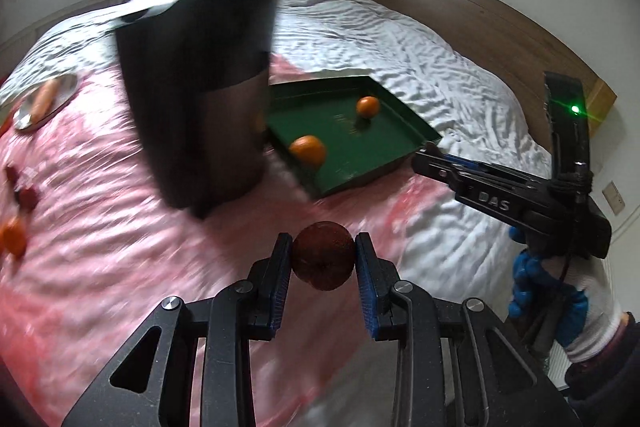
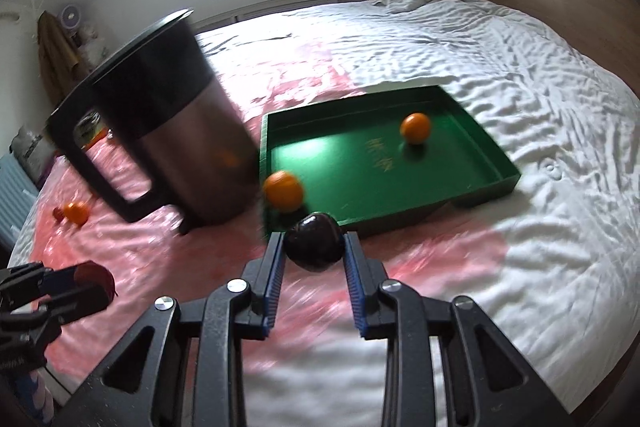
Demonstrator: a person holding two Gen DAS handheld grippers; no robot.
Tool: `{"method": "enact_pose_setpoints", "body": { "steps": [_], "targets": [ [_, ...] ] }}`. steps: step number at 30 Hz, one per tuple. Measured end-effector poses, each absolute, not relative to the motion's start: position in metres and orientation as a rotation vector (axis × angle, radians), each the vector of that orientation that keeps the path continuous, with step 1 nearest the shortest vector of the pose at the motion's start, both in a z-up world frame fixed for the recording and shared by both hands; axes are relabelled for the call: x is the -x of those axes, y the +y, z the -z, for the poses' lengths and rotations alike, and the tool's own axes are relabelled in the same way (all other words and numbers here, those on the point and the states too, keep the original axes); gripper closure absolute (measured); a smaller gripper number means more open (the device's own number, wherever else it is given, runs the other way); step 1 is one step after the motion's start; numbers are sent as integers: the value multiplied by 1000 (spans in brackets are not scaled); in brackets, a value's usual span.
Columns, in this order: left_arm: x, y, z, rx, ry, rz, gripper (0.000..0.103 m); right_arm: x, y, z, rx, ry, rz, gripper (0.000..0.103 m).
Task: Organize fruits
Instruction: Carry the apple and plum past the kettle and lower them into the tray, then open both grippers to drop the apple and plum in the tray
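My left gripper (image 1: 323, 259) is shut on a dark red round fruit (image 1: 323, 254) above the pink cloth. My right gripper (image 2: 313, 245) is shut on a dark purple-black fruit (image 2: 316, 241) just in front of the green tray (image 2: 496, 163). Two oranges lie in the tray, one at its near left corner (image 2: 283, 190) and one toward the far right (image 2: 416, 127). The tray (image 1: 404, 131) and both oranges (image 1: 307, 149) (image 1: 368, 106) also show in the left wrist view. The left gripper with its red fruit (image 2: 94, 281) shows at the right view's lower left.
A large dark metal jug (image 2: 168, 123) with a black handle stands left of the tray. An orange (image 2: 76, 211) and small red fruits (image 1: 24, 193) lie on the pink cloth at left. A steel plate (image 1: 60, 95) holds a carrot (image 1: 43, 98). The bed has a wooden headboard (image 1: 480, 11).
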State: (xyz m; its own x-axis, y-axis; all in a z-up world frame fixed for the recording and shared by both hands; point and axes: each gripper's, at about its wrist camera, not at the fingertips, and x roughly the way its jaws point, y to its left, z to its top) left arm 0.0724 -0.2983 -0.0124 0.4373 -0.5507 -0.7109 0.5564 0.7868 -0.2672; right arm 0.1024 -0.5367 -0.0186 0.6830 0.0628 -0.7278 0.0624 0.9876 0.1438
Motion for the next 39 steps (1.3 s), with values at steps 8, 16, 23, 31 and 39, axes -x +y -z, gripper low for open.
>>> {"method": "enact_pose_setpoints", "body": {
  "steps": [8,16,23,31,39],
  "targets": [
    [-131,-382,7,-48,868,713,76,-168,-592,20,-160,781,41,55],
    [-204,-446,29,-52,916,670,76,-241,-646,38,-177,782,114,55],
    [-251,-475,68,-117,983,538,76,-299,-676,67,-189,841,159,55],
    [-276,-479,100,-140,1054,485,76,-331,-675,95,-156,937,168,55],
    [-276,-476,104,-115,1056,485,76,-326,-681,98,-199,916,170,54]
  ]
}}
